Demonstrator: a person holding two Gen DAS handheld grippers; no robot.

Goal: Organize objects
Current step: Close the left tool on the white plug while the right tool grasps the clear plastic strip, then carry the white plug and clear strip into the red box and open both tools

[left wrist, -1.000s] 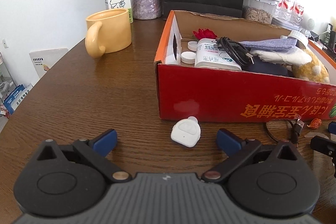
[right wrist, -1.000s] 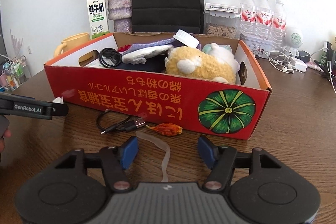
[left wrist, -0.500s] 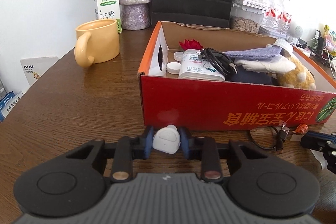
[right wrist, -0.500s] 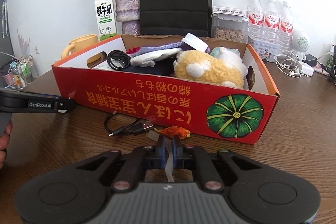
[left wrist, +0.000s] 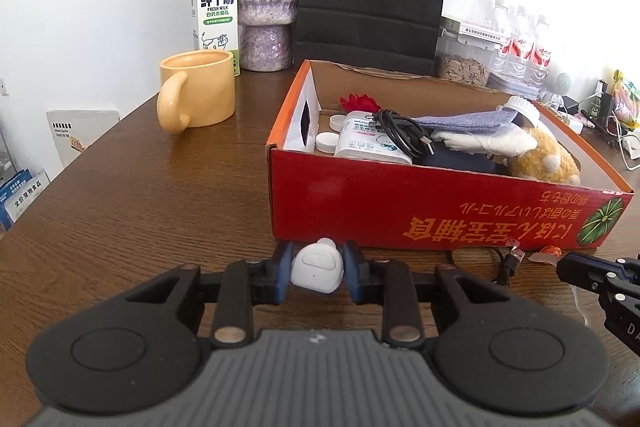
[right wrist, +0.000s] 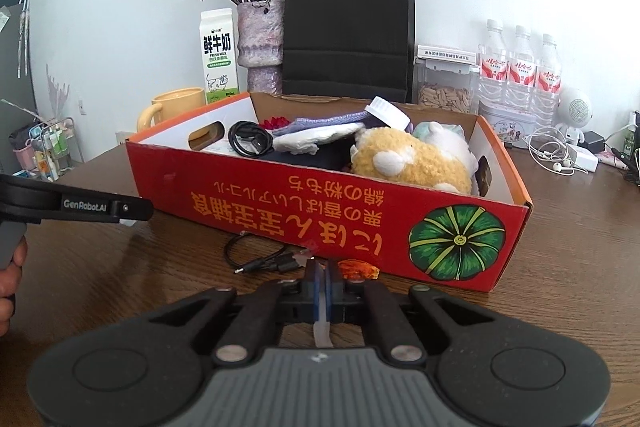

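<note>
The left tongs (left wrist: 316, 269) are squeezed on a small white gadget (left wrist: 318, 267), held just in front of the red box (left wrist: 400, 203) on the brown bench (left wrist: 140, 195). You cannot tell if the gadget touches the bench. The right tongs (right wrist: 322, 281) are pinched nearly shut on a thin see-through strip (right wrist: 322, 331); most of the strip is hidden between the pads, and its end hangs out behind. Just past them lie a black cable (right wrist: 256, 259) and a small orange thing (right wrist: 358, 269), too small to make out. Inside the box sit a yellow plush toy (right wrist: 412, 163), a coiled cord (right wrist: 250, 139) and cloths piled up, hiding what is under them. A yellow mug (left wrist: 198, 93) stands to the side.
</note>
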